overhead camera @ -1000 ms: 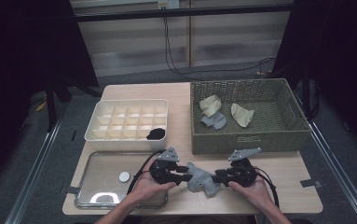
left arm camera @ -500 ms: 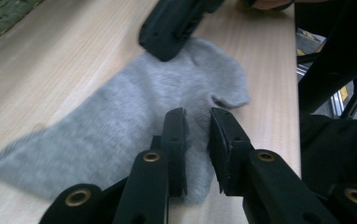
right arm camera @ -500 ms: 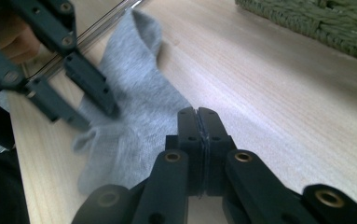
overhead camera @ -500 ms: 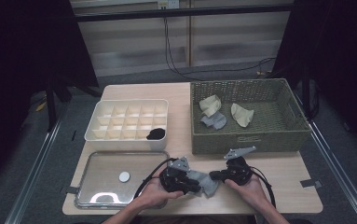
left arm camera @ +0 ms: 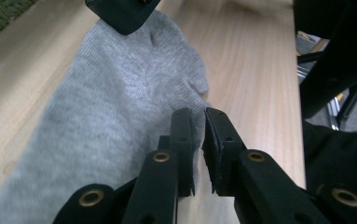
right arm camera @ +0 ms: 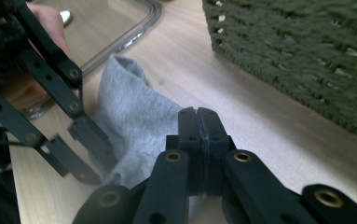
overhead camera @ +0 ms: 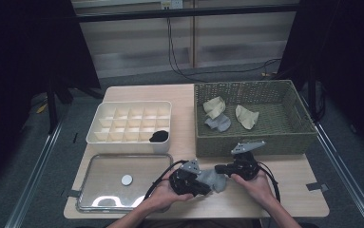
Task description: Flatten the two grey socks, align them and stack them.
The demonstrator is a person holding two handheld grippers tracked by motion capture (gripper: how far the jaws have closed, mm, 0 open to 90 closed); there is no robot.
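We see the left gripper [overhead camera: 207,184] with its jaws nearly together in the left gripper view, a narrow slit between them, set at the edge of the grey sock [left arm camera: 120,107] — whether cloth sits in that slit we cannot tell. The right gripper [overhead camera: 219,169] has its jaws pressed flat together on a fold of the same sock, which lies on the front of the wooden table [overhead camera: 284,190] between the two hands, just before the wicker basket [overhead camera: 251,140]. The table is pale wood; around it the room is dark, with a grey floor and cables hanging down a light back wall. The sock's far end is hidden under the grippers in the high view. In the basket lie two cream socks [overhead camera: 215,106] [overhead camera: 247,117] and a grey one [overhead camera: 218,123]. The white divided box [overhead camera: 131,123] holds a black item [overhead camera: 159,136] in a front right cell — too dark to make out. A metal tray [overhead camera: 99,187] carries a small white disc [overhead camera: 127,179]
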